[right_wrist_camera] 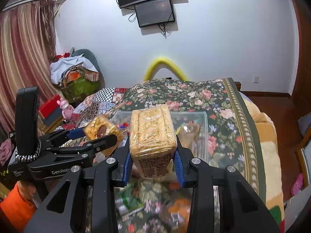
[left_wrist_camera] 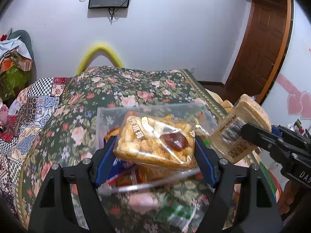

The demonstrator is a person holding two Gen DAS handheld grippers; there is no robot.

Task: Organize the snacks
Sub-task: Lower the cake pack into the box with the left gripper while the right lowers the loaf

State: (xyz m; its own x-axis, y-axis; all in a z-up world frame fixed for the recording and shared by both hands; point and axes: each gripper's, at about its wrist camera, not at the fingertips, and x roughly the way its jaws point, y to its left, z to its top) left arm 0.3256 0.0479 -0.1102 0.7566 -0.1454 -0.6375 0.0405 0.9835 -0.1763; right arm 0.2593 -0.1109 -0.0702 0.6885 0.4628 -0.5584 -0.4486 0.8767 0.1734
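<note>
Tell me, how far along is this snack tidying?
Partway. The clear bin on the floral bedspread already holds some packets. In hand: the left gripper clamps a bag of sachima, the right gripper a wrapped cake block. Both hover by the bin; loose snacks remain.

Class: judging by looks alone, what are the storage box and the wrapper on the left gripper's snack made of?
Storage box: probably clear rigid plastic; the floral bedspread shows through its walls. Wrapper on the snack pack: thin glossy plastic film, with glare and creases.
</note>
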